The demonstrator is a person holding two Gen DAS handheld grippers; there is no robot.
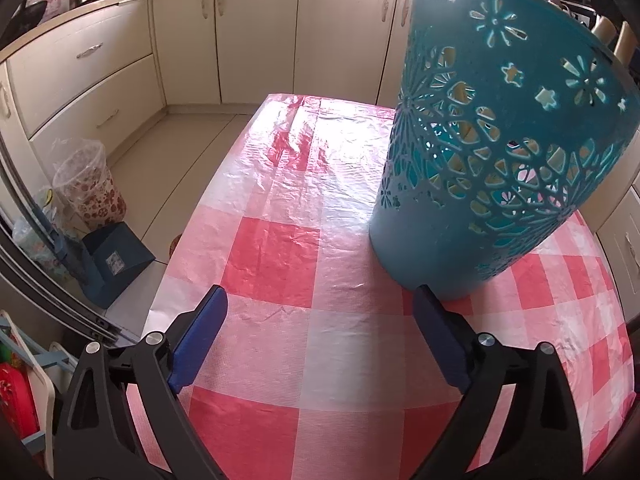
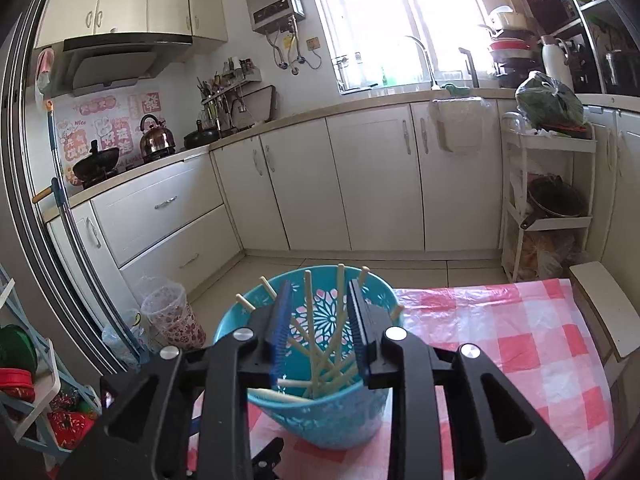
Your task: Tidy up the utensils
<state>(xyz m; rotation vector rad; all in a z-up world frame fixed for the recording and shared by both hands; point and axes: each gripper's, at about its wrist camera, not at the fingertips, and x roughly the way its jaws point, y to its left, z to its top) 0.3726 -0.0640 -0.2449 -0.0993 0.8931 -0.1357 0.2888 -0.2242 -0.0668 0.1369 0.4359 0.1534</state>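
Item 1. Teal utensil holder point(image 2: 320, 408), perforated plastic with flower cut-outs, standing upright on the surface point(image 1: 276, 248), which wears a red-and-white checked plastic cloth. In the left wrist view it rises at about 2 o'clock, its base just ahead of that gripper's right-hand finger. It appears to sit near the surface's edge, probably so that both hands can reach it.

Item 2. Chopsticks point(image 2: 316, 344), pale, several in number, standing in the holder. They lean in different directions and cross near the bottom; tips fan out past the rim from 10 to 1 o'clock. They are already in their container, so sorting looks largely done; no loose utensils are visible on the cloth in either view.

Item 3. Right tongs point(image 2: 320, 292), held directly above the holder's mouth, fingers pointing down into it. Jaws stand partly apart, with chopsticks visible in the gap behind them; no contact with any stick is evident. The posture suits a drop just made or a reach to straighten the bundle.

Item 4. Left tongs point(image 1: 320, 300), spread wide, empty, low over bare cloth at 6 o'clock, beside the holder but not gripping it. Likely positioned to steady the holder if needed.
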